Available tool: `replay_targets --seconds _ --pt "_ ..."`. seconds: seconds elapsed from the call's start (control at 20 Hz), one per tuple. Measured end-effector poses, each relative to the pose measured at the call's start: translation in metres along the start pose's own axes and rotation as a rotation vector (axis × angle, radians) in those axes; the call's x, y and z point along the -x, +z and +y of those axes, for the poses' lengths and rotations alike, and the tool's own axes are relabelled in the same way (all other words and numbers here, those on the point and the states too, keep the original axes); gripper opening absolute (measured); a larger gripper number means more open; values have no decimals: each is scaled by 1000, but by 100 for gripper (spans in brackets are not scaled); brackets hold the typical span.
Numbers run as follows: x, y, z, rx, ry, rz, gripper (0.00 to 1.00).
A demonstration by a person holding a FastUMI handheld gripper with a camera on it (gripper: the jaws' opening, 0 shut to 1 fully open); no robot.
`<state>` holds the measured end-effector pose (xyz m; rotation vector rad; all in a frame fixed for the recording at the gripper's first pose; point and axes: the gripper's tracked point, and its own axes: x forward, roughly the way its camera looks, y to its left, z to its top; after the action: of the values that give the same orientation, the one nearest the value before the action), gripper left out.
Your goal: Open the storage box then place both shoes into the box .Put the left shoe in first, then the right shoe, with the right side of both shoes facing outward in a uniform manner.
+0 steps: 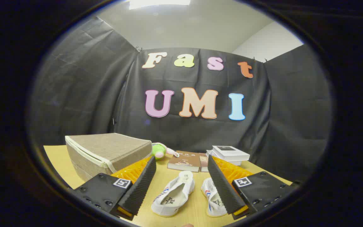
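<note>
gripper (181, 181): jaws spread wide, holding nothing, poised above table (197, 208) | shoes: two white shoes, one (173, 198) between the fingers, the other (212, 197) partly behind the right finger, side by side, toes away | storage box (107, 153): beyond the left finger, lid shut, so judged first target | books (184, 161), plush toy (160, 150): farther back, out of the way

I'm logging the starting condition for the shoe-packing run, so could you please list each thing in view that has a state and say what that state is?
storage box: lid closed, on the table left of the fingers.
gripper: open, holding nothing.
left shoe: on the table between the fingers, opening up.
right shoe: on the table beside it, partly behind one finger.
brown book: closed, lying flat.
white books: closed, stacked.
</note>
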<state>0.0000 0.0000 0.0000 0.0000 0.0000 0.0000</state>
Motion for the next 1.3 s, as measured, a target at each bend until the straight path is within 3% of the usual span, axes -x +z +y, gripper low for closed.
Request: replay_targets --seconds 0.5,0.75,1.05,1.3 --pt "2 2 -8 -5 -13 -12 100" --pt "1 8 -5 -77 19 -40 100" --pt "4 20 -8 -316 49 -130 100" --pt "9 33 -1 -626 98 -210 99"
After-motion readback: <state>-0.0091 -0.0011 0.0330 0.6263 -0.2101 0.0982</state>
